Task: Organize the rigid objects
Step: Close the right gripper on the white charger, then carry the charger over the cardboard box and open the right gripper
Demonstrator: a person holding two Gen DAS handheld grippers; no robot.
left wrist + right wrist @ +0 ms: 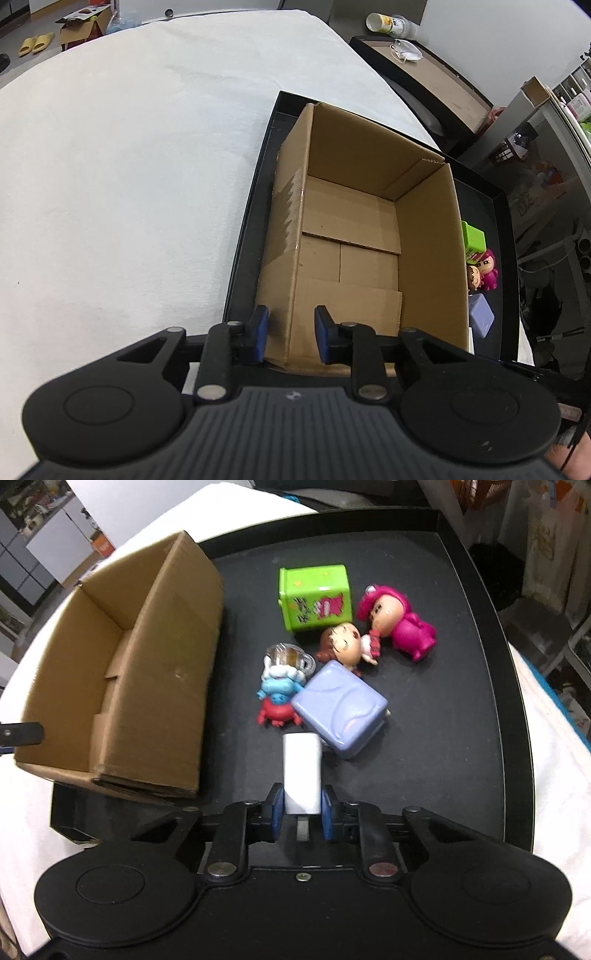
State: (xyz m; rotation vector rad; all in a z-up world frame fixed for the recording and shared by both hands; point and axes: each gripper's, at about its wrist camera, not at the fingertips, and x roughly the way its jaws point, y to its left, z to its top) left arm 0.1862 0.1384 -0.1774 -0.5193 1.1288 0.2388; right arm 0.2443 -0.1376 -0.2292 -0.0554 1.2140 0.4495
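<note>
Toys (332, 653) crowded just beyond white block (301, 771), cardboard box (162, 672) alongside.

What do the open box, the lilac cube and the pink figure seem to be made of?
Open box: corrugated cardboard, matte brown, with folded flaps and a glossy tape strip on one wall. Lilac cube: probably moulded plastic, smooth with soft sheen and rounded edges. Pink figure: likely glossy plastic or vinyl, with highlights on its face. The right gripper grips a white block, material unclear.
</note>
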